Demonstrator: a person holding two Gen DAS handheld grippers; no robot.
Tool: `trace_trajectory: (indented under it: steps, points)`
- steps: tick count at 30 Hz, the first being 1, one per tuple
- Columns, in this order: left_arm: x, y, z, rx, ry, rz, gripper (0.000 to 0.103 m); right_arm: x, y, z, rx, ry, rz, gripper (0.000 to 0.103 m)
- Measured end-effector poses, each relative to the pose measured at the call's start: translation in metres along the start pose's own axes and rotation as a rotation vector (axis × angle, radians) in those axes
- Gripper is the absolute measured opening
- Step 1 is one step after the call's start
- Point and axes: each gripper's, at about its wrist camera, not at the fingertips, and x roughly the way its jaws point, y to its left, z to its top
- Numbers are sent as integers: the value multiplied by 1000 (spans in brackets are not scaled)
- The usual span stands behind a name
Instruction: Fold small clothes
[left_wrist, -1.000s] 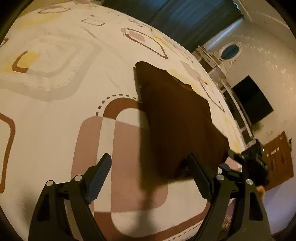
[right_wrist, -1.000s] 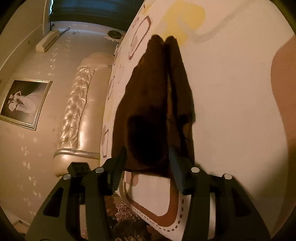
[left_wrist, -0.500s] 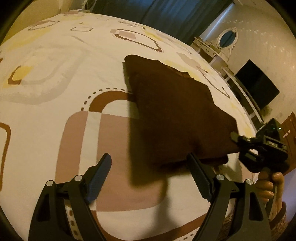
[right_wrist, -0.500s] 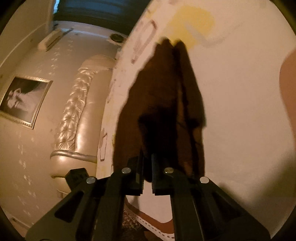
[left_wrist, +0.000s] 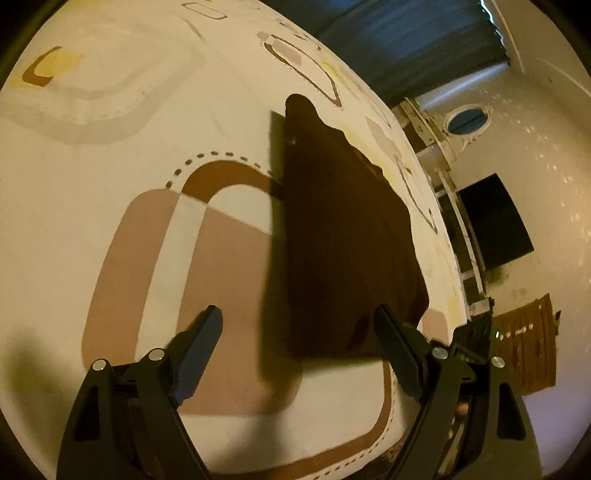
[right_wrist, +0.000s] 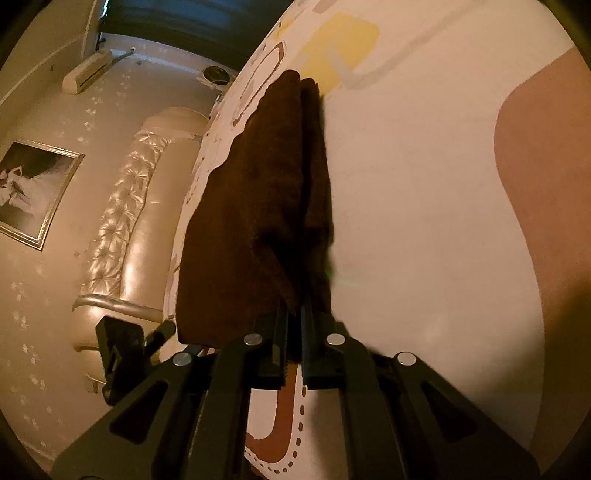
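A dark brown cloth lies stretched on the patterned bed cover, its near edge lifted. My left gripper is open, its fingers either side of the cloth's near corner without touching it. My right gripper is shut on the cloth's near edge and holds it raised off the bed. The right gripper's body also shows in the left wrist view at the cloth's far-right corner.
The bed's padded headboard stands left in the right wrist view, with a framed picture on the wall. A dresser with an oval mirror, a dark screen and curtains lie beyond the bed.
My right gripper closed on the cloth's near edge and lifted it. My left gripper stayed open and the view shifted closer to the cloth's near corner.
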Motion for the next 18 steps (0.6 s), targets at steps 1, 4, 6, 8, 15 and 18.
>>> trace_trajectory:
  steps: [1,4,6,8,15,18]
  points:
    - [4,-3,3,14,7,2,83,0,0,0,6,0,15,5]
    - [13,-11,5,41,19,15,83,-8,0,-1,20,-13,36,10]
    - [16,-14,6,54,25,16,83,-15,0,1,32,-25,51,33]
    - [18,-14,5,55,22,17,83,-21,0,3,39,-39,44,42]
    - [20,-19,3,81,30,25,83,-10,8,1,8,-15,45,51]
    - [19,-18,2,77,37,12,83,-2,12,3,0,-10,53,52]
